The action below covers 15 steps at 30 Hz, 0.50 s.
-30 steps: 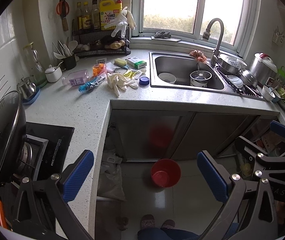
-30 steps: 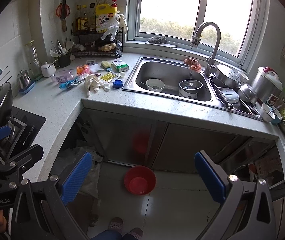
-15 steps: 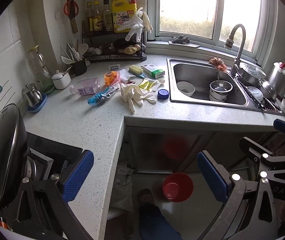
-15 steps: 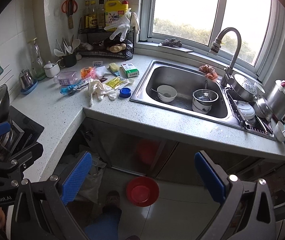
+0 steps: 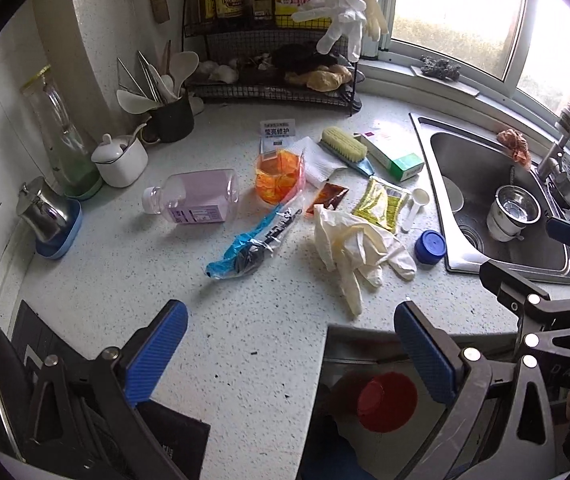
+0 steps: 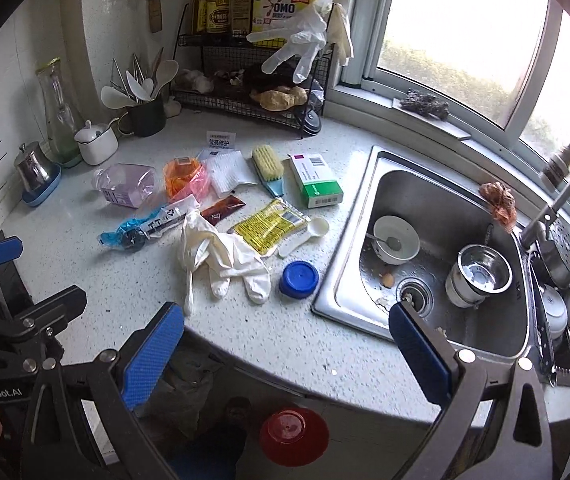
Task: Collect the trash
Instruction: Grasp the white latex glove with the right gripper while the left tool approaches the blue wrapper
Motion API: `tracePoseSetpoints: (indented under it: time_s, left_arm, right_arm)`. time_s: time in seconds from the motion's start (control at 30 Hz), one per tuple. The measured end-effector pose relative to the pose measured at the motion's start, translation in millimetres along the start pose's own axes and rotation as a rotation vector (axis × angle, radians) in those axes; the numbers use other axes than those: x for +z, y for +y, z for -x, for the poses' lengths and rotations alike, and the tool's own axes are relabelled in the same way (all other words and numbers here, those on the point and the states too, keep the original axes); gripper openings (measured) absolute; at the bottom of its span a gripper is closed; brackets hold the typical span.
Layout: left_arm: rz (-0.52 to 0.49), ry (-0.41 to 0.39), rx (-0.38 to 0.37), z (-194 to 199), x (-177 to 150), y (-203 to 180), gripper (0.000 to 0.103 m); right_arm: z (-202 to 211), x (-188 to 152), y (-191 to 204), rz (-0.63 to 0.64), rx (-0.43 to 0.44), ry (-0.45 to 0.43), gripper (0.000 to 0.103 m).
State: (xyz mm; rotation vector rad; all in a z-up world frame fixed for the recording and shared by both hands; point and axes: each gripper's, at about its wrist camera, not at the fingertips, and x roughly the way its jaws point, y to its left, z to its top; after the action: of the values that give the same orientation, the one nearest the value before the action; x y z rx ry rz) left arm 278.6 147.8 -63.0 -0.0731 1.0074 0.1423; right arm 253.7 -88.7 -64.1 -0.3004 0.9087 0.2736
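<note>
Trash lies spread on the white speckled counter [image 5: 125, 280]: a crumpled white glove [image 5: 355, 246] [image 6: 221, 260], a blue plastic wrapper [image 5: 253, 244] [image 6: 141, 230], a clear pinkish bottle on its side [image 5: 197, 198] [image 6: 125, 186], an orange bag [image 5: 279, 176] [image 6: 183, 178], a yellow packet [image 5: 383, 202] [image 6: 271, 224], a brown sachet [image 5: 329, 196], a blue cap [image 5: 430, 247] [image 6: 299, 279] and a green-white box [image 5: 395, 156] [image 6: 315, 180]. My left gripper [image 5: 289, 354] and right gripper [image 6: 285, 354] are both open and empty, held above the counter's front edge, short of the glove.
A steel sink [image 6: 365, 280] with a bowl [image 6: 395, 240] and steel pot [image 6: 479, 274] lies to the right. A wire rack [image 5: 269, 80], utensil cup [image 5: 171, 118], white jar [image 5: 119, 160] and glass bottle [image 5: 63, 140] line the back. A red basin [image 6: 293, 436] stands on the floor below.
Both grippers have moved forward and closer to the counter; the trash now looks larger and nearer. The jaws have stayed open and empty.
</note>
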Motion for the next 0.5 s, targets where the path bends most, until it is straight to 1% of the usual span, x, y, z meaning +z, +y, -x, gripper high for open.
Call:
tracePoseSetpoints:
  time_s: [0.1, 0.23, 0.27, 0.3, 0.43, 0.5]
  left_arm:
    - [0.02, 0.047, 0.01, -30, 14, 19, 0.103]
    - [0.051, 0.106, 0.019, -67, 20, 42, 0.103]
    - [0.062, 0.123, 0.019, -75, 21, 47, 0.103]
    - [0.072, 0.139, 0.02, -83, 20, 53, 0.103]
    - [0.088, 0.185, 0.049, -105, 17, 66, 0.103]
    - [0.093, 0.201, 0.056, -113, 14, 71, 0.103]
  right_arm:
    - [-34, 21, 13, 0.055, 0.037, 0.038, 0.103]
    - [-74, 38, 29, 0.128, 0.086, 0.097, 0.102]
    - [-82, 39, 34, 0.143, 0.101, 0.113, 0.096]
    - [-92, 42, 37, 0.157, 0.114, 0.136, 0.093]
    - [-124, 44, 52, 0.2, 0.151, 0.225, 0.089]
    - [-136, 43, 58, 0.213, 0.165, 0.255, 0.08]
